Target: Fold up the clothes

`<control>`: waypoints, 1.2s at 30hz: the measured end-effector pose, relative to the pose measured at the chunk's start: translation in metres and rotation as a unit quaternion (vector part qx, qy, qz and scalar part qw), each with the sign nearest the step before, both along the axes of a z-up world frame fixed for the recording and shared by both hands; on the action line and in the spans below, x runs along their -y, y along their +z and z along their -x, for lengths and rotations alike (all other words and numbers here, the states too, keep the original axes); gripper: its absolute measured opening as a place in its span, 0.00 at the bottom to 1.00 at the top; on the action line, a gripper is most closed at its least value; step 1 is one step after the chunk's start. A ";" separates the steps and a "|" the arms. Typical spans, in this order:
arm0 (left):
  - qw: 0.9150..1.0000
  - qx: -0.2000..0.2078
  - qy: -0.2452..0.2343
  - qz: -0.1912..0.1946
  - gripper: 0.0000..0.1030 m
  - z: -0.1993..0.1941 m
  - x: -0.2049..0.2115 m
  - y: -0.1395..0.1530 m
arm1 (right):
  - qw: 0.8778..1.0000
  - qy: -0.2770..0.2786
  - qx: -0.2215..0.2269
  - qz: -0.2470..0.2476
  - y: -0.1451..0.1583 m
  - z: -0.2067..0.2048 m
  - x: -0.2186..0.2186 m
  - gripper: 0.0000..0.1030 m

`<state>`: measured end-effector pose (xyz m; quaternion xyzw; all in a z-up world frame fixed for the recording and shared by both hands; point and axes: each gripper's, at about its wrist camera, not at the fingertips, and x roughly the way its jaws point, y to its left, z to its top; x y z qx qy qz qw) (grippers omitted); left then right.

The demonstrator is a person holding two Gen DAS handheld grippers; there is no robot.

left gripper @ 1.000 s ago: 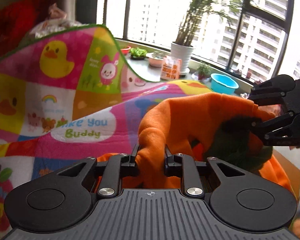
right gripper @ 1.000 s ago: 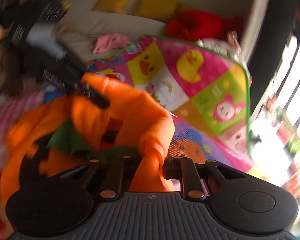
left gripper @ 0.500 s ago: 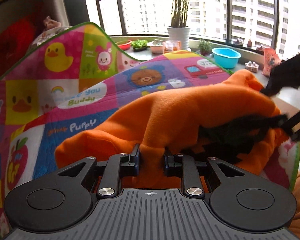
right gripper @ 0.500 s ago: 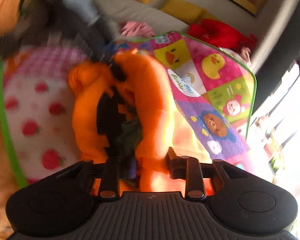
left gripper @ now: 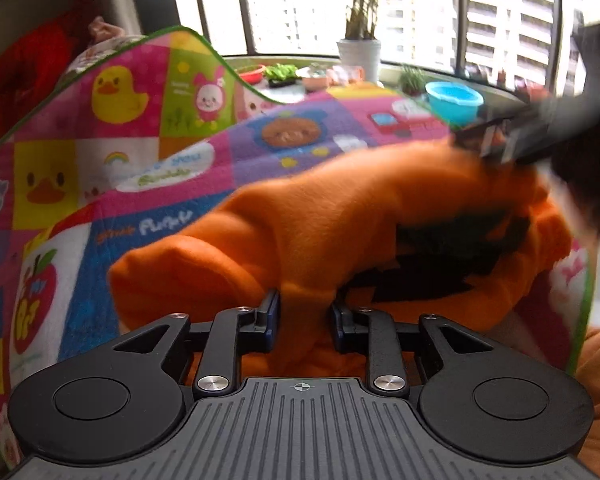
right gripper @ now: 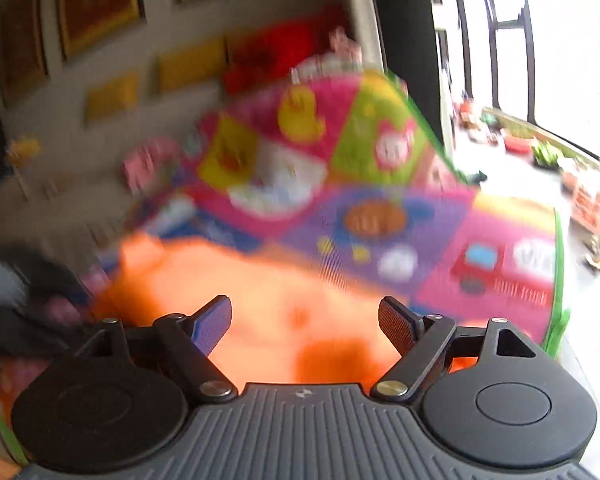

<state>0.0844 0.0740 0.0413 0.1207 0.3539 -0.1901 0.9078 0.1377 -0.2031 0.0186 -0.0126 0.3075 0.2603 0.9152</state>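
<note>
An orange fleece garment [left gripper: 340, 216] with a black zigzag patch [left gripper: 440, 256] lies on the colourful cartoon play mat [left gripper: 140, 152]. My left gripper [left gripper: 305, 312] is shut on a fold of the garment at its near edge. My right gripper [right gripper: 305, 320] is open and empty, just above the garment [right gripper: 240, 292], which is blurred in its view. The right gripper also shows in the left wrist view [left gripper: 540, 132] as a blurred black shape at the garment's far right end.
The mat's far corner [left gripper: 180, 40] curls up against red cushions [left gripper: 24, 76]. A windowsill behind holds a potted plant [left gripper: 358, 56] and a blue bowl [left gripper: 454, 102]. A sofa with yellow cushions [right gripper: 188, 64] stands to the left in the right wrist view.
My right gripper has let go of the garment and opened, swinging up and away. The garment has dropped flat onto the mat. My left gripper still holds its fold.
</note>
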 end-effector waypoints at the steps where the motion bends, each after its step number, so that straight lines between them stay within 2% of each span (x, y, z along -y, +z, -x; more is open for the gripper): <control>1: 1.000 0.006 0.006 0.014 0.33 0.003 -0.005 0.009 | 1.000 -0.001 -0.008 0.011 -0.008 0.000 -0.005 0.79; 3: 0.998 0.021 0.021 0.048 0.41 0.007 -0.014 0.027 | 1.000 -0.002 -0.008 0.021 -0.019 0.005 -0.010 0.80; 5: 0.995 0.038 0.038 0.080 0.55 0.007 -0.020 0.045 | 1.000 -0.003 0.006 0.031 -0.024 0.012 -0.013 0.81; 8: 0.991 0.055 0.067 0.100 0.69 -0.007 -0.020 0.056 | 0.999 -0.005 0.018 0.044 -0.025 0.018 -0.015 0.82; 11: 0.991 0.033 0.084 0.096 0.71 -0.027 -0.012 0.042 | 0.998 -0.010 0.029 0.057 -0.027 0.025 -0.020 0.85; 15: 0.994 -0.015 0.099 0.048 0.74 -0.042 -0.001 -0.001 | 0.997 -0.017 0.036 0.068 -0.028 0.031 -0.023 0.91; 17: 0.993 -0.031 0.104 0.042 0.77 -0.042 -0.003 -0.017 | 0.997 -0.017 0.034 0.071 -0.029 0.033 -0.023 0.94; 19: 0.992 -0.039 0.110 0.043 0.79 -0.039 -0.008 -0.024 | 0.996 -0.016 0.034 0.076 -0.031 0.035 -0.024 0.99; 24: 0.992 -0.036 0.113 0.045 0.81 -0.027 -0.013 -0.029 | 0.996 -0.015 0.035 0.080 -0.035 0.037 -0.026 1.00; 27: 0.991 -0.035 0.117 0.049 0.82 -0.023 -0.015 -0.032 | 0.997 -0.021 0.025 0.068 -0.037 0.037 -0.026 1.00; 30: 0.989 -0.041 0.125 0.062 0.85 -0.021 -0.019 -0.037 | 0.999 -0.036 -0.011 0.031 -0.040 0.035 -0.020 1.00; 33: 0.988 -0.044 0.130 0.072 0.87 -0.017 -0.023 -0.039 | 0.999 -0.010 -0.037 0.006 -0.038 0.035 -0.009 1.00; 35: 0.988 -0.042 0.128 0.073 0.87 -0.011 -0.024 -0.039 | 0.999 0.003 -0.034 -0.015 -0.030 0.038 0.005 1.00; 36: 0.989 -0.040 0.125 0.073 0.87 -0.008 -0.024 -0.039 | 0.999 -0.012 -0.021 -0.023 -0.025 0.042 0.013 1.00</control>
